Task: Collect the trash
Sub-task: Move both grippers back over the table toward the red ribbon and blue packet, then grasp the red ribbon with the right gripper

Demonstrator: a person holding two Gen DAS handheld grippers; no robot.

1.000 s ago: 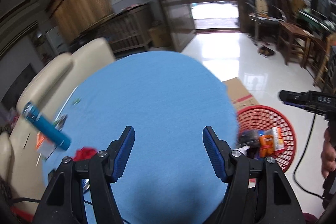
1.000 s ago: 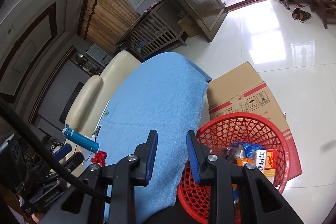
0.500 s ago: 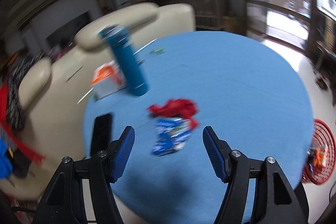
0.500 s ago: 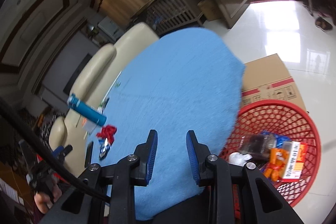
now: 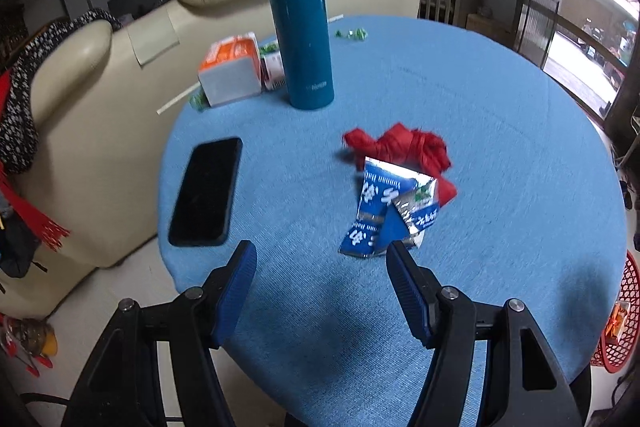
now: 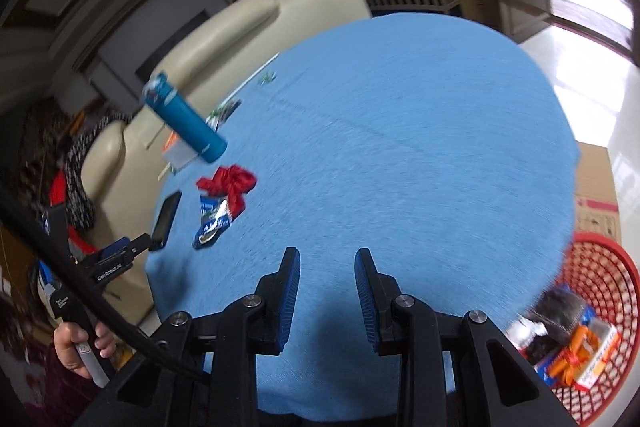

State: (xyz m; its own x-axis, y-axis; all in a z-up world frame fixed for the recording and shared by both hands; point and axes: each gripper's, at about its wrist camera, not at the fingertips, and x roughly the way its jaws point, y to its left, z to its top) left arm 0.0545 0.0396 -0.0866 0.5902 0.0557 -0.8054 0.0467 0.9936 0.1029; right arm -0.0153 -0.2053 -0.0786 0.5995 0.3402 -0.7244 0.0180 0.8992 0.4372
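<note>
Left wrist view now shows the left gripper (image 5: 320, 259), jaws half open and empty, swung from the red basket (image 5: 624, 311) to the blue wrapper (image 5: 384, 211) at 1 o'clock on the bench (image 5: 500, 131), next pickup; right gripper (image 6: 327, 263) narrow, empty.

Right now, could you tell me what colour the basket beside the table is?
Red, an open lattice; the basket shows best in the right wrist view.

The right gripper (image 6: 327, 259), blue-padded, jaws close together with nothing between them, hangs over a round table under blue cloth (image 6: 400, 147). Ahead to its left lie a crumpled blue-and-silver snack wrapper (image 6: 212, 222) and a red rag (image 6: 230, 183) — touching. A red plastic mesh basket (image 6: 600, 267) holding trash sits low to its right.
</note>
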